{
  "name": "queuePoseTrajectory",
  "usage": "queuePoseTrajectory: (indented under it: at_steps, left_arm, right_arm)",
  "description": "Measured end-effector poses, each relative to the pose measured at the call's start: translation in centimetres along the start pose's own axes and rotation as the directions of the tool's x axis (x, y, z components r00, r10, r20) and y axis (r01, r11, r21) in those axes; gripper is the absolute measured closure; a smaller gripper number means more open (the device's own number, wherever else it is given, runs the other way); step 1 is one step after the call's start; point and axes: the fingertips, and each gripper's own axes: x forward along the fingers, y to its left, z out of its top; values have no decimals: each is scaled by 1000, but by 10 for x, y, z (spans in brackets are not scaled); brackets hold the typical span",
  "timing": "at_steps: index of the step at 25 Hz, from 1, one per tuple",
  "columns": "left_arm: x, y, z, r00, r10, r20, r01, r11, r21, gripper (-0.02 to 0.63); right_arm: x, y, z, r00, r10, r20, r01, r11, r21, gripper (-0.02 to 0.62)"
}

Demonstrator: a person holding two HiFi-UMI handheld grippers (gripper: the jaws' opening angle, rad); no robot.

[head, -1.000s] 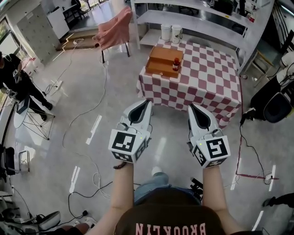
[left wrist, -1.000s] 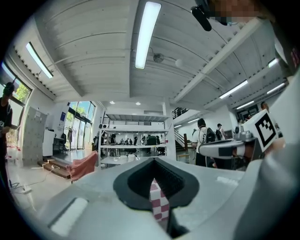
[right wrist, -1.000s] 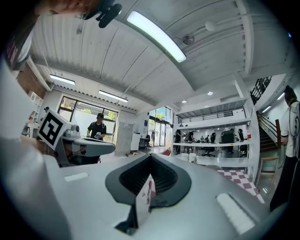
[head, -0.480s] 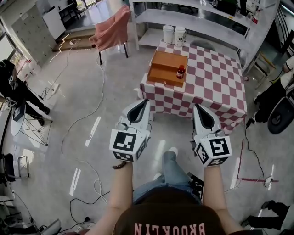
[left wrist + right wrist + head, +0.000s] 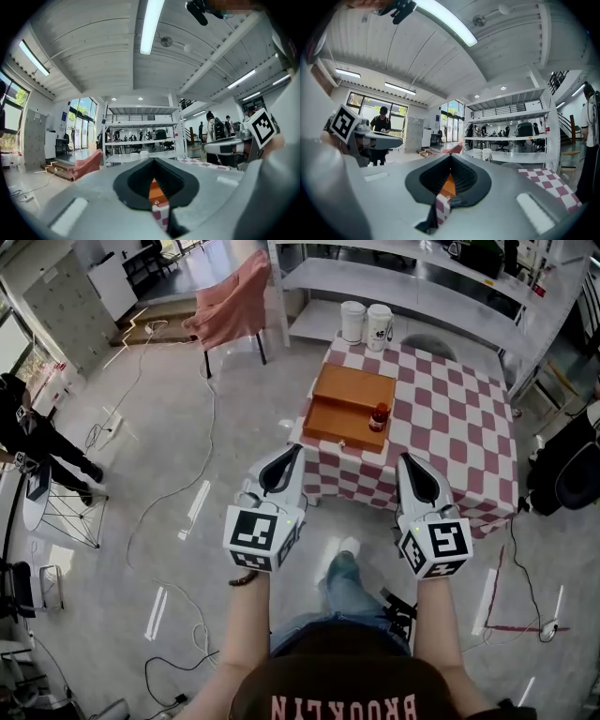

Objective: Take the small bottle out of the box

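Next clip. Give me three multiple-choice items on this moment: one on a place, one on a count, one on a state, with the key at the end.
1. Where does the wooden box sit?
A) on the checked table, toward its left side in the head view
B) on the floor
C) on a shelf

2. How many white cups stand at the table's far edge?
A) one
B) two
C) four

3. How are the left tool and right tool?
A) both wide open
B) left shut on a bottle
C) both shut, empty, short of the table

Key: 1 A, the box rests on the checked cloth. 2 B, a pair stands side by side. 3 C, each gripper view shows the jaws together with nothing gripped, and the head view shows both tools over the floor.
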Motion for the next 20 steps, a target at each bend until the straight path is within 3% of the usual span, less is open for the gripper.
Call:
queuePoseTrajectory:
  at_steps: [10,20]
  left_arm:
    - [122,40,3,1000,-25,-12,25,1000,-15,607]
    - [198,74,-11,999,19,-51,-23,995,-92,607]
  right_arm:
    - [104,-63,-2,999,20,-45,-21,1000,-24,594]
    - [163,-101,-17,993,66,-100,-66,998,4,594]
